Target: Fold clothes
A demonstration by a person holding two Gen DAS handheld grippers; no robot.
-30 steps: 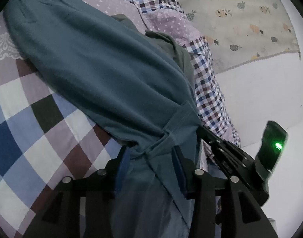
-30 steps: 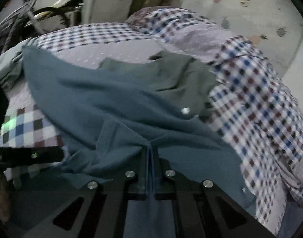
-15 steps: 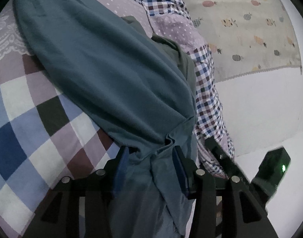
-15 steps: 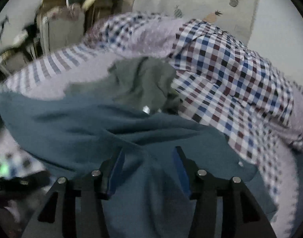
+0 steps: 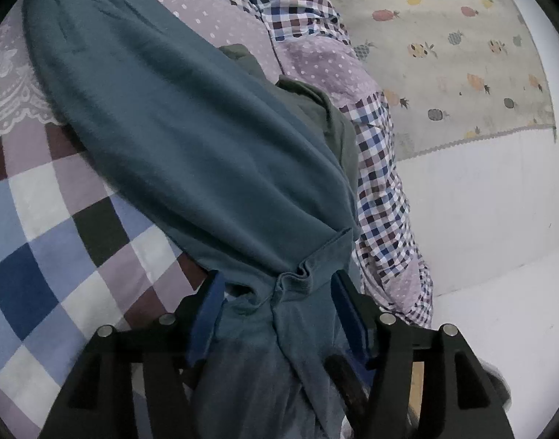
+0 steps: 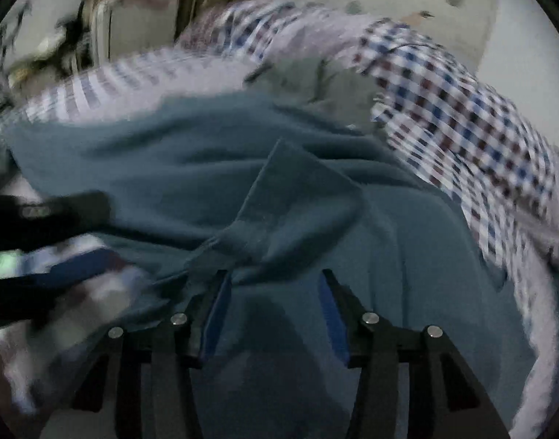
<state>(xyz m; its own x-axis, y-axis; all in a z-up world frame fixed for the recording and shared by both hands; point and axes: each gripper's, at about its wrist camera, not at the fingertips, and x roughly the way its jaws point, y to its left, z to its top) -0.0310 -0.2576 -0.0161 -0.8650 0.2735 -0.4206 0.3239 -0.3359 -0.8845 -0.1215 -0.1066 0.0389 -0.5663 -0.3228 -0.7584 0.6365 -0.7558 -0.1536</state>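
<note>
Teal garment (image 5: 191,139) stretches from the upper left of the left wrist view down to the bottom centre, lying across the checked bedcover (image 5: 60,241). Its bunched hem sits right between the fingers of the left gripper (image 5: 277,289), whose jaws are opening, blue pads (image 5: 206,311) standing clear of the cloth on both sides. At upper right of centre an olive-green garment (image 5: 327,124) peeks out from under the teal one, beside a small-checked quilt (image 5: 382,190) that drops toward the pale floor (image 5: 480,219). Over in the blurred right wrist view, the teal cloth fills the middle, a folded flap pointing up at centre. The right gripper (image 6: 274,289) hovers over it at bottom centre, jaws apart, nothing pinched. The other gripper shows dark at the left edge.
</note>
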